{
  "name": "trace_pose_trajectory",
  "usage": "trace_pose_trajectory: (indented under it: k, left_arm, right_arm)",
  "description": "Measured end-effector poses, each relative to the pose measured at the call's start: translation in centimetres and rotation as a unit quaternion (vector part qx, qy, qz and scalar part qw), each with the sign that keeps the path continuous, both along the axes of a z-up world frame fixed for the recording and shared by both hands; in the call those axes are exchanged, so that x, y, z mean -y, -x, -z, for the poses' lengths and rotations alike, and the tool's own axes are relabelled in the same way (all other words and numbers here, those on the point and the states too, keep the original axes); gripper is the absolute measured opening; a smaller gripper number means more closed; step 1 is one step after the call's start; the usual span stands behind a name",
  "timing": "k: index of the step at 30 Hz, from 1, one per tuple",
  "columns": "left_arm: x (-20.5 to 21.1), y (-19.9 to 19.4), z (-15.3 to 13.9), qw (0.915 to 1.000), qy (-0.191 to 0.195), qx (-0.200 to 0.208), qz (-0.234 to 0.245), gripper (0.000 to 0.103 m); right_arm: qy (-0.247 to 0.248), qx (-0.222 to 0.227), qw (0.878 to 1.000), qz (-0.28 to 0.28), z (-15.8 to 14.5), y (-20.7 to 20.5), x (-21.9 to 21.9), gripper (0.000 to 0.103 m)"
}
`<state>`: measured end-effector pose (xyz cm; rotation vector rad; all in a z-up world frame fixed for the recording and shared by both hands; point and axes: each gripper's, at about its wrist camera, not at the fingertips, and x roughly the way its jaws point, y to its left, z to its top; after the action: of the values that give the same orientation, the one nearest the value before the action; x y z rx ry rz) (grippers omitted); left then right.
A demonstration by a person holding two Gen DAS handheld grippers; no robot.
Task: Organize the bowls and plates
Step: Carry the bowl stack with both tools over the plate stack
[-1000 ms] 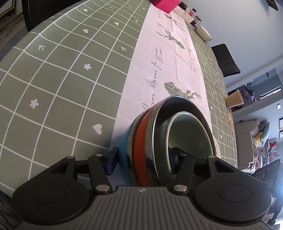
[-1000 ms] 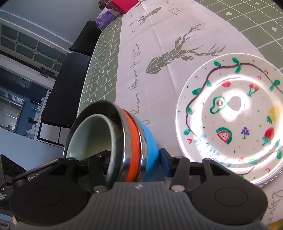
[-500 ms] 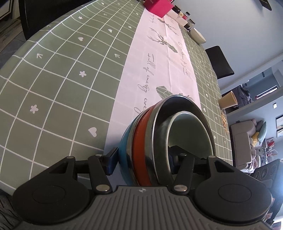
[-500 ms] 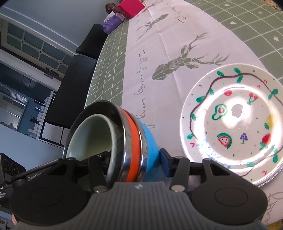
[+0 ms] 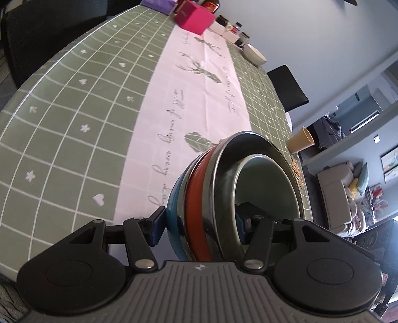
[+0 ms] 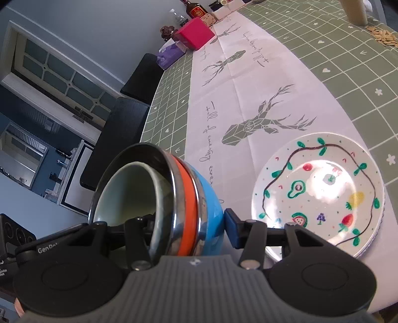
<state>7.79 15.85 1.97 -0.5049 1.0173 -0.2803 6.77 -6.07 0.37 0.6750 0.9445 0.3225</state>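
A nested stack of bowls (image 5: 199, 198), blue outside, then orange, steel and a pale green one inside, is held above the table. My left gripper (image 5: 199, 223) is shut on its rim, one finger outside the blue wall, one inside. My right gripper (image 6: 189, 228) is shut on the same stack (image 6: 191, 198) from the other side. A stack of fruit-painted plates (image 6: 321, 193) lies on the white runner just right of the bowls in the right wrist view.
The green checked table (image 5: 74, 111) has a white runner (image 5: 189, 87). At its far end stand a pink box (image 5: 194, 17), jars and a white bowl (image 5: 253, 53). A paper cup (image 5: 301, 142) and seeds sit near the right edge. Black chairs flank the table.
Both grippers have lifted the bowl stack higher and tilted the view up; more of the far table end shows. The plates now look smaller and farther off.
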Motion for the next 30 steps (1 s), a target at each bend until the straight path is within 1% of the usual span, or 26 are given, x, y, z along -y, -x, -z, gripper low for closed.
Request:
trace_pose_trajectory:
  k: [8, 13, 18, 23, 30]
  left_arm:
    - [3.3, -1.5, -0.9, 0.9997, 0.006, -0.001, 0.025, 0.063]
    - [5.2, -2.3, -0.8, 0.9986, 0.015, 0.001, 0.051, 0.063]
    - [7.2, -3.0, 0.2, 0.9968, 0.014, -0.013, 0.077, 0.063]
    - [8.6, -3.5, 2.0, 0.9941, 0.019, -0.053, 0.093, 0.063]
    - [10.1, -4.4, 3.4, 0.9913, 0.022, -0.075, 0.106, 0.063]
  right_arm:
    - [0.013, 0.013, 0.999, 0.033, -1.5, -0.1, 3.0, 0.049]
    - [0.028, 0.028, 0.998, 0.051, -2.2, 0.7, 4.6, 0.049]
    - [0.025, 0.016, 0.997, 0.065, -1.5, 1.3, 6.5, 0.049]
    - [0.028, -0.012, 0.997, 0.074, -0.1, 1.5, 7.9, 0.049]
    - [0.028, -0.039, 0.995, 0.088, 1.1, 1.4, 9.6, 0.049]
